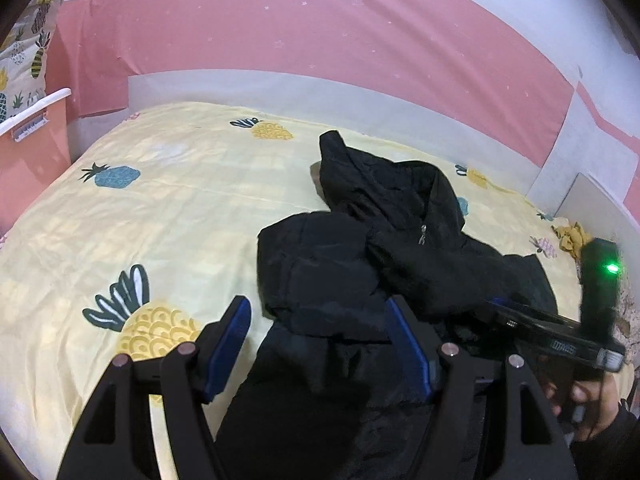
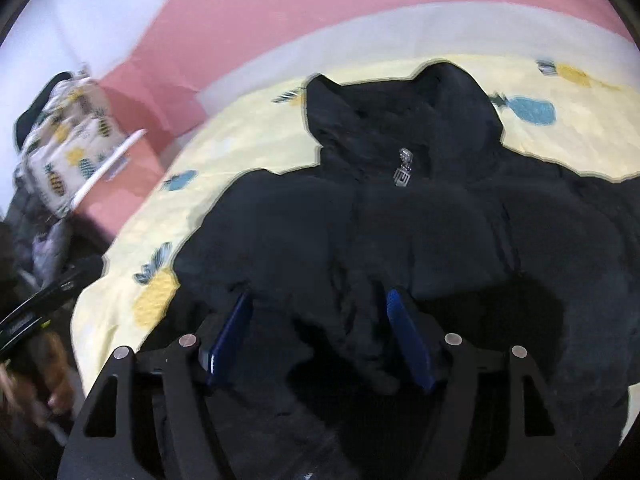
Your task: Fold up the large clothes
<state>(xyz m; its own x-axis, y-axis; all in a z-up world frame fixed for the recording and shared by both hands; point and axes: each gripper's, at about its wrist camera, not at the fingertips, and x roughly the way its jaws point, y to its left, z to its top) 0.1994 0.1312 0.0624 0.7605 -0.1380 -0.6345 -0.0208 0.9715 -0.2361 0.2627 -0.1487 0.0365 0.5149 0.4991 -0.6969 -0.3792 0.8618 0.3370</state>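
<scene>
Jacket position: we see the black jacket (image 2: 400, 208) heaped on the bed (image 1: 160, 208), its bulk toward the near edge, hood toward the far edge by the wall.
Long axis: near edge to far edge, zipper pull (image 2: 404, 172) on that line.
Nearer gripper: the right gripper (image 2: 320, 340) is right over the cloth; the left gripper (image 1: 320, 340) is at the jacket's left border.
Gripper state: we read both as released, jaws apart, gripping nothing.
Material: padded, matte, limp; bed sheet is smooth pineapple print.

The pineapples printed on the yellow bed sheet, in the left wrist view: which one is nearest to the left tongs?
The yellow pineapple with dark green and white leaves, just beside the left tongs. The blue one and the other yellow one lie further up the sheet.
</scene>
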